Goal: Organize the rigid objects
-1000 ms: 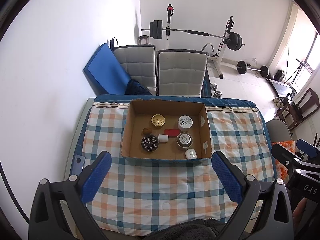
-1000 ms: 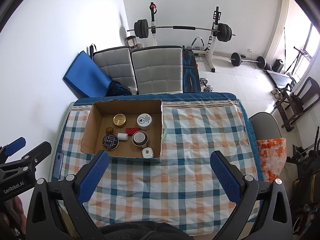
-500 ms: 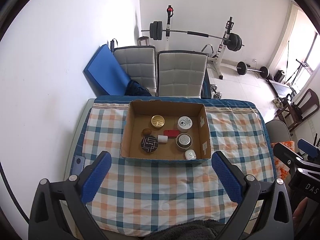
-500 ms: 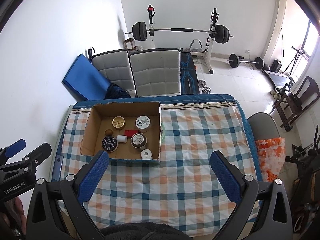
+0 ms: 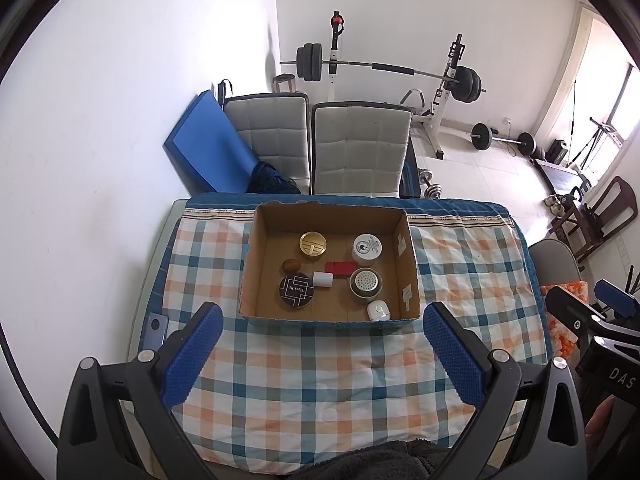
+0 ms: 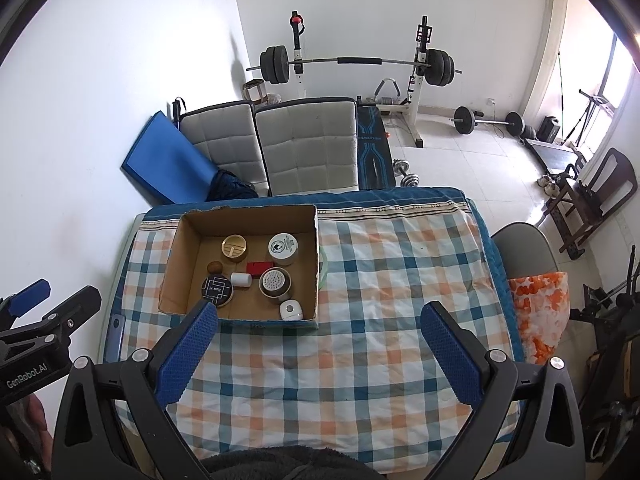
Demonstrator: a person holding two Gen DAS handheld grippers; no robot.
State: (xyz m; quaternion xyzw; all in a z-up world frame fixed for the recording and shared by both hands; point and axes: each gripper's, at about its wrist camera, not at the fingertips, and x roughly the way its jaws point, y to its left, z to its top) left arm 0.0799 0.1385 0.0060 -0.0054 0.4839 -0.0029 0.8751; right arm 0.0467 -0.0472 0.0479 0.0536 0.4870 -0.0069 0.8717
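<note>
An open cardboard box (image 5: 408, 264) (image 6: 172, 264) stands on the far left part of a checked tablecloth. It holds several small items: a gold tin (image 5: 313, 245), a white round jar (image 5: 367, 247), a red block (image 5: 339, 269), a black round tin (image 5: 296, 289), a white cylinder (image 5: 322, 279), a metal perforated tin (image 5: 365, 282), a small brown piece (image 5: 291, 265) and a small white device (image 5: 378, 310). My left gripper (image 5: 323, 354) is open and empty, high above the near cloth. My right gripper (image 6: 320, 354) is open and empty, to its right.
A phone (image 5: 155, 327) lies at the table's left edge. Two grey chairs (image 5: 360, 152) and a blue mat (image 5: 208, 156) stand behind the table. A weight bench (image 6: 348, 64) is at the back. An orange-white bag (image 6: 540, 312) sits on a chair at the right.
Both grippers have risen and drawn back a little, so the table and box look slightly smaller. Nothing in the box has moved.
</note>
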